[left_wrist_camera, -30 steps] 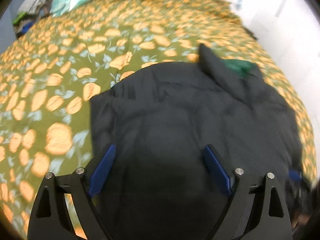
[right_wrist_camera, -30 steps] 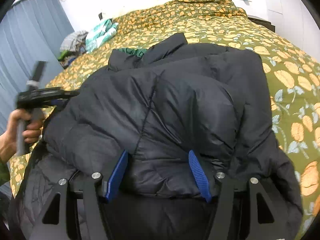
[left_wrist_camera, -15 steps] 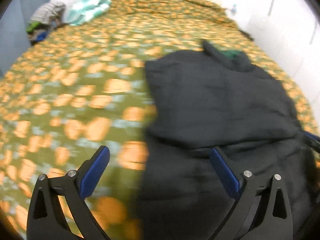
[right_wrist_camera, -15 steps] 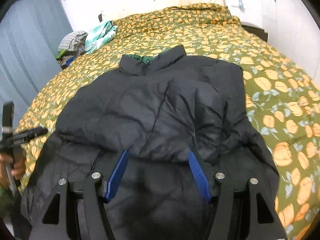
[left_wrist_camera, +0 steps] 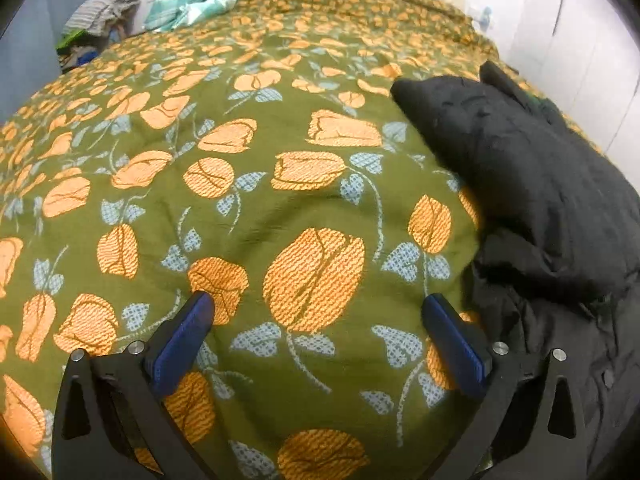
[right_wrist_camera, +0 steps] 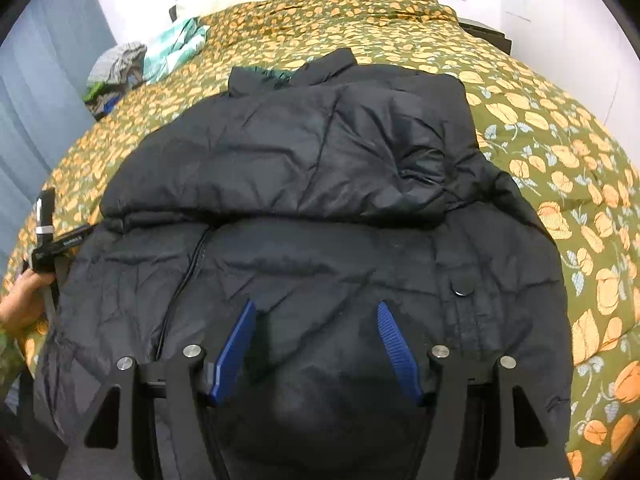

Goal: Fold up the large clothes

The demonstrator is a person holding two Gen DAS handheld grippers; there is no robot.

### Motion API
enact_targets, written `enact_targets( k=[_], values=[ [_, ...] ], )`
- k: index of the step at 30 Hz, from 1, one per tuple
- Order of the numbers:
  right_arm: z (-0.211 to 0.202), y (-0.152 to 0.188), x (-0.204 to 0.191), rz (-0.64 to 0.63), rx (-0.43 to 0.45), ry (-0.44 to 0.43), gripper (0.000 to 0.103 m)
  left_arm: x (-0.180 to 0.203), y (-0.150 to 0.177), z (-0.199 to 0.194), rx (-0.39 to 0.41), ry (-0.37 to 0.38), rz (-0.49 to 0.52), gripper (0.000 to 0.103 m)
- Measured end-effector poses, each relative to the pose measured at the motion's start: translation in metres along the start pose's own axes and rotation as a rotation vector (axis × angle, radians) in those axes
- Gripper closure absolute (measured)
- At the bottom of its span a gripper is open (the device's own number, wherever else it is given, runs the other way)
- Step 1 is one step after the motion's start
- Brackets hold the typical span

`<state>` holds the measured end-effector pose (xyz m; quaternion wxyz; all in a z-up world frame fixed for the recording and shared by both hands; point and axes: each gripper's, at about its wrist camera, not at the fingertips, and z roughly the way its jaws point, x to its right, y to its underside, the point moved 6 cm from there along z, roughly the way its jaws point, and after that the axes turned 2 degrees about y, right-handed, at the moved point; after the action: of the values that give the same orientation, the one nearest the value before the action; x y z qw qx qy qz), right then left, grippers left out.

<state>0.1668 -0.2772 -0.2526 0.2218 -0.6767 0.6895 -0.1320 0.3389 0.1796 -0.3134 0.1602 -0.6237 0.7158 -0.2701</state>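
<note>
The black jacket [left_wrist_camera: 540,184] runs off the right and bottom edges of the left wrist view, its collar there smeared by blur. In the right wrist view its hem [right_wrist_camera: 320,420] lies hidden behind the right gripper [right_wrist_camera: 316,344] (frame included). Left of the jacket, the clothes pile [right_wrist_camera: 116,68] is too small to sort.

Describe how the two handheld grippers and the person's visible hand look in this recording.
Both the left gripper and right gripper have black angular frames with triangular cut-outs, silver round bolts and ribbed blue finger pads. In the right wrist view, a bare hand with a green patterned cuff grips the left gripper's black handle, which carries small white lettering.
</note>
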Motion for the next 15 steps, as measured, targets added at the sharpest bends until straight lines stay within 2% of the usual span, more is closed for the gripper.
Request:
enact_targets(
  k=[8,15],
  values=[
    [-0.001,0.007,0.002,0.039,-0.024,0.053,0.038,0.002,0.0,0.0,0.0,-0.01,0.009,0.0],
    [-0.009,-0.001,-0.008,0.037,-0.023,0.07,0.038,0.002,0.0,0.0,0.0,-0.011,0.009,0.0]
  ],
)
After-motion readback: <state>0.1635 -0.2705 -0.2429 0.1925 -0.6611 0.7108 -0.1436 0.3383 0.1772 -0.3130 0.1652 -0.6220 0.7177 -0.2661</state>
